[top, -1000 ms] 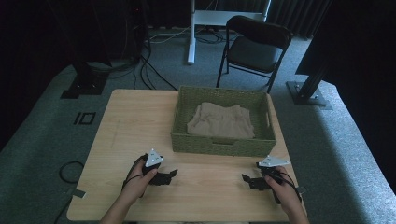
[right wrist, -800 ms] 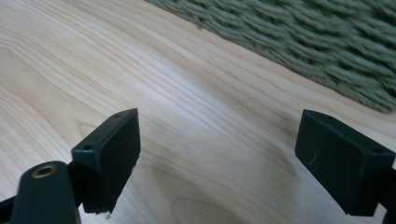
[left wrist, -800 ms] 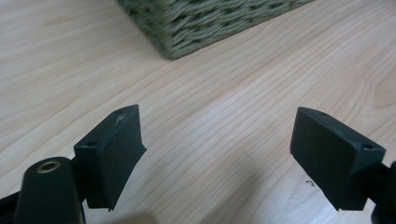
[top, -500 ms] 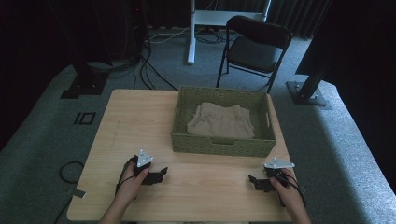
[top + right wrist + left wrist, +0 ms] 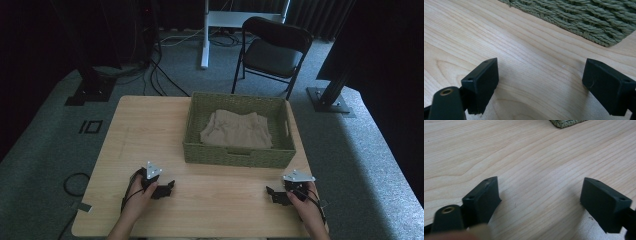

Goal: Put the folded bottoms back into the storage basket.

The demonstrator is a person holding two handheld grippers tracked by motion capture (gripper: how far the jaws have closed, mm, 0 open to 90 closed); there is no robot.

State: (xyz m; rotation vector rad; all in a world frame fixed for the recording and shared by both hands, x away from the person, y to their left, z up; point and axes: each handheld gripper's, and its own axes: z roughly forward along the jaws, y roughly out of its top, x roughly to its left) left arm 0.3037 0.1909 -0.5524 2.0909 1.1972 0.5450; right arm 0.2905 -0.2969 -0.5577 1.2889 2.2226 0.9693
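Trouble ahead maybe: both tools, left tool (image 5: 167,187) and right tool (image 5: 272,194), spread wide, empty, low on pale wooden desk (image 5: 150,125), could scrape it or bump green woven basket (image 5: 235,155) before reaching folded tan cloth (image 5: 237,131).

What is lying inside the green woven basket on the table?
Inside the basket lies a beige folded cloth, covering much of the bottom. Whether anything lies under the cloth cannot be seen, because the cloth covers it.

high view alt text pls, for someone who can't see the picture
A person's two hands rest on the near edge of a light wooden table, each holding a black two-jaw gripper, the left gripper and the right gripper both empty. Beyond them sits a green woven basket holding a folded beige cloth, with a black folding chair behind the table.
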